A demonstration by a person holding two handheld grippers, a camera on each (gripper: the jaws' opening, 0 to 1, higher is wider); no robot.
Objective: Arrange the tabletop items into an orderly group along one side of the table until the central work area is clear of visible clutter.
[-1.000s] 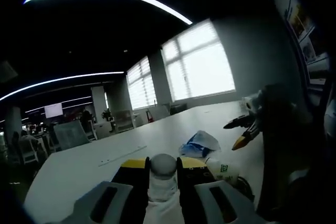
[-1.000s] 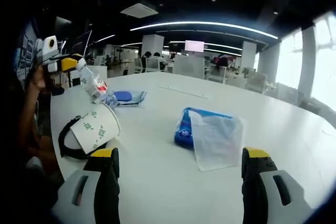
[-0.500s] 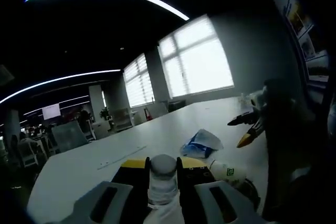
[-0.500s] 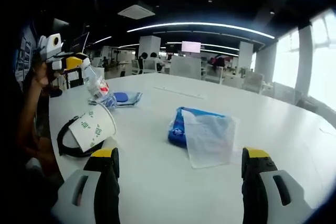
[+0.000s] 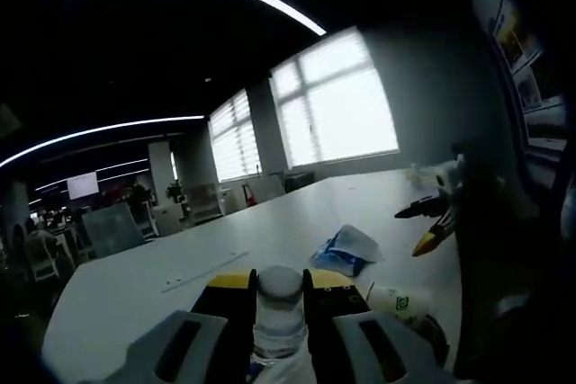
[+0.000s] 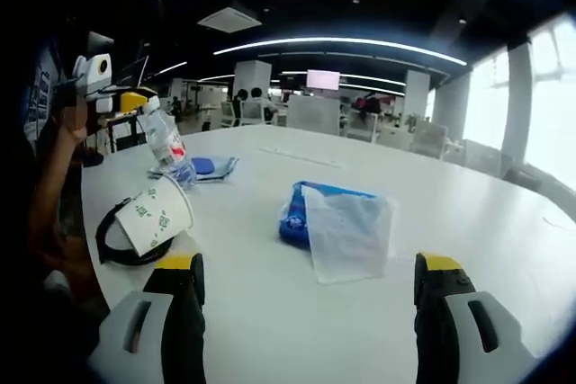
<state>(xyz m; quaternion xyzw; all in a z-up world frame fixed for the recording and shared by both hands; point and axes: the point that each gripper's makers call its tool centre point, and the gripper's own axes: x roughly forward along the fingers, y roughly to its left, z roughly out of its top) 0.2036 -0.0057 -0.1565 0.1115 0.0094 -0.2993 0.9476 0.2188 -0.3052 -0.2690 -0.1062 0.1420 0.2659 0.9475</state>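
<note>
The left gripper (image 5: pixel 279 299) clamps a clear water bottle (image 5: pixel 278 312) by its neck, the white cap rising between the jaws; in the right gripper view the bottle (image 6: pixel 168 146) hangs tilted above the table's (image 6: pixel 270 312) near edge, beside a blue cloth (image 6: pixel 209 166). The right gripper (image 6: pixel 306 299) stands wide open with nothing between its jaws, low over the table. Ahead of it lies a blue tissue pack (image 6: pixel 328 222). A tipped paper cup (image 6: pixel 155 214) rests on a black ring (image 6: pixel 117 245) near the table edge.
</note>
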